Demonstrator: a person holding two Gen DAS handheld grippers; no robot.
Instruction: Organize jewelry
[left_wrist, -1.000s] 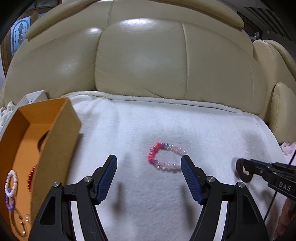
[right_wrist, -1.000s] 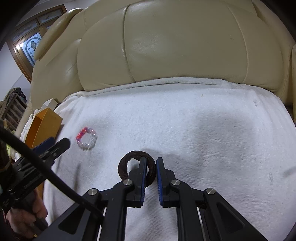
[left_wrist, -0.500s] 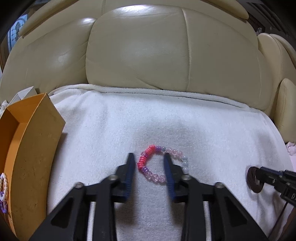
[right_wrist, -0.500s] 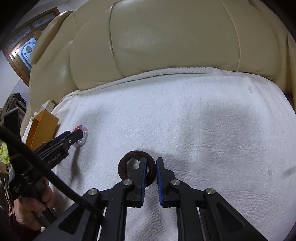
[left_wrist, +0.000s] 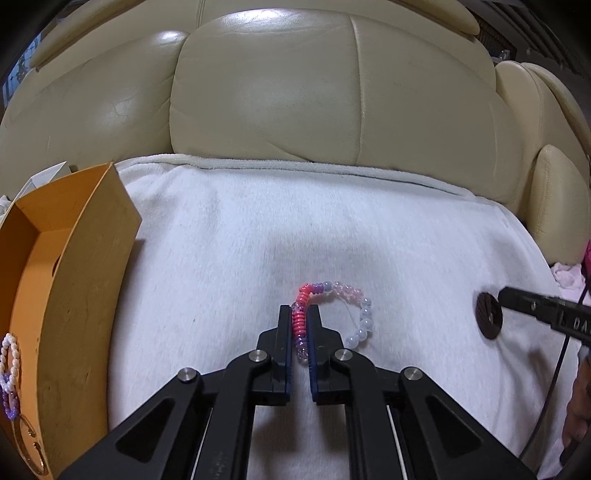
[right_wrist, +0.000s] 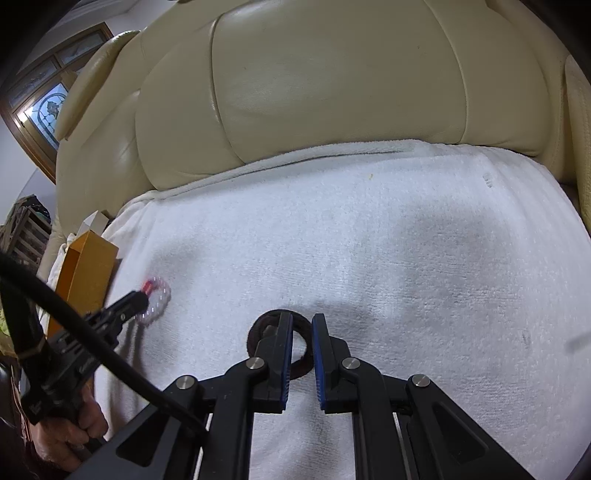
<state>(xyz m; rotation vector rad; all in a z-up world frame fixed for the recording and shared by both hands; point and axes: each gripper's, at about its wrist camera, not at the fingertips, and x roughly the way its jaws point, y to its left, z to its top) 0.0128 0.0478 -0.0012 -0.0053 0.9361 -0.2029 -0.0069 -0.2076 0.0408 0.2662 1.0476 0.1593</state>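
A pink, purple and clear beaded bracelet (left_wrist: 332, 314) lies on the white towel (left_wrist: 229, 258). My left gripper (left_wrist: 299, 314) is shut on its pink side. It also shows in the right wrist view (right_wrist: 157, 299), with the left gripper (right_wrist: 138, 299) on it. My right gripper (right_wrist: 302, 323) is shut on a dark brown ring bangle (right_wrist: 258, 332), which it holds just above the towel (right_wrist: 406, 240). The bangle also shows in the left wrist view (left_wrist: 488, 320), in the right gripper (left_wrist: 506, 295). An orange box (left_wrist: 66, 280) at the left holds a white and purple bracelet (left_wrist: 9, 373).
A cream leather sofa back (left_wrist: 295, 92) rises behind the towel. The orange box (right_wrist: 86, 266) stands at the towel's left edge, with a white box (right_wrist: 94, 221) behind it. A pink cloth (left_wrist: 569, 275) lies at the far right.
My left gripper moved forward over the beaded bracelet and shut on its pink side. The right gripper stayed shut on the brown bangle and barely moved.
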